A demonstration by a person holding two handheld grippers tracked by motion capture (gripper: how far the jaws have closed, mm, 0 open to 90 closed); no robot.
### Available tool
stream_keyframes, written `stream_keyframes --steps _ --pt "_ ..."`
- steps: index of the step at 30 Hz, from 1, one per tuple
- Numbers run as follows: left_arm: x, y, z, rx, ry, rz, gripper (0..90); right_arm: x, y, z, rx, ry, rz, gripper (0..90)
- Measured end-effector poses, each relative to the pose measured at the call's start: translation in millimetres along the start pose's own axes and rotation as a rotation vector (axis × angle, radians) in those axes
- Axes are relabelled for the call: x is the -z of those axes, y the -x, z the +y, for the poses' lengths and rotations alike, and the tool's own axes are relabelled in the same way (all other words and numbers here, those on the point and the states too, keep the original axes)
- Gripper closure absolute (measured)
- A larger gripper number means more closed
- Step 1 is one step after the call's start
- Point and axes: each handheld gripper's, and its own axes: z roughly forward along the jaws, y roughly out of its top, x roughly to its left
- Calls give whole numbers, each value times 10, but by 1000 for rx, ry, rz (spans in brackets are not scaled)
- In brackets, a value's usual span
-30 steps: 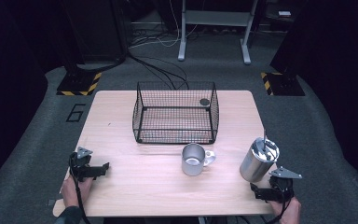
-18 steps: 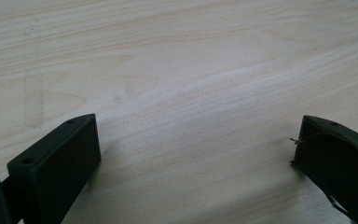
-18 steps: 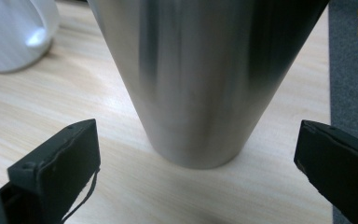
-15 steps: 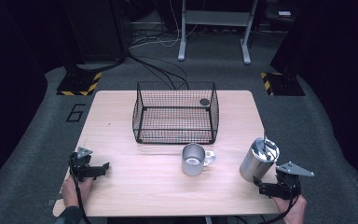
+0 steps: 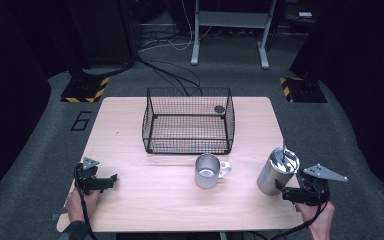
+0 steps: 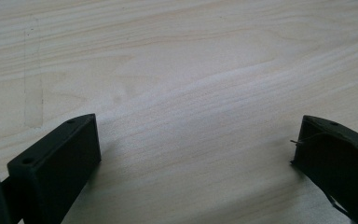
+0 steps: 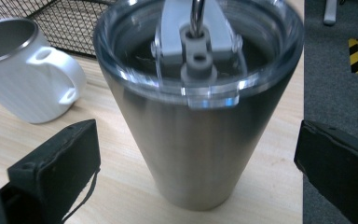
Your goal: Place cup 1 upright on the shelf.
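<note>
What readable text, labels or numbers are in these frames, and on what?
"6": dark numeral on the grey floor left of the table.
No lettering can be read on the steel tumbler, the mug or the wire basket.

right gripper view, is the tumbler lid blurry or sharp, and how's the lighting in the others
Right gripper view: the tumbler lid is softly blurred, its steel wall sharper. High view: the table is evenly lit, the surroundings dark. Left gripper view: soft shadows beside the jaws.
</note>
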Motion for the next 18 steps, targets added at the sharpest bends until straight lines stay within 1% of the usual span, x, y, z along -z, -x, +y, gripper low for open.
stream_keyframes --steps 4,9,11,18 --pt "0 0 0 0 0 0 1 1 -13 119 24 1 -2 0" --pt "0 0 0 0 0 0 1 -23 4 223 41 -17 -3 0" --pt "0 0 0 0 0 0 1 -35 15 254 38 -21 2 0" --pt "0 0 0 0 0 0 1 -67 21 377 57 -49 4 0"
